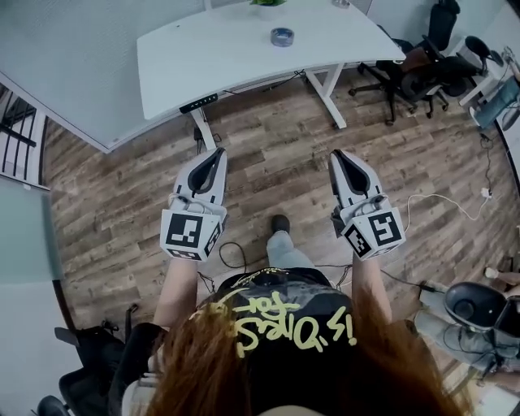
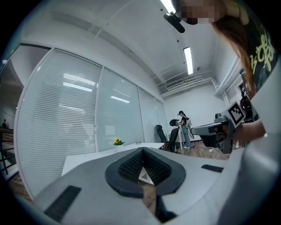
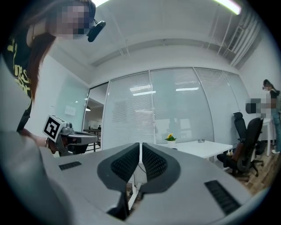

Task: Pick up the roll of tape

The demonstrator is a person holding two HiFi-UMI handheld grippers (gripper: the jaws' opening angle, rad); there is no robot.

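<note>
Closed, empty left hand-held gripper and right hand-held gripper hover above wood floor, tape on desk.

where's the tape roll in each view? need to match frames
Head view: roll of tape at top centre, on the white table.
Left gripper view: not visible.
Right gripper view: not visible.
Shared landmark: potted plant on that table.

Blue roll of tape, white table, brown plank floor, yellow lettering on black shirt.
</note>
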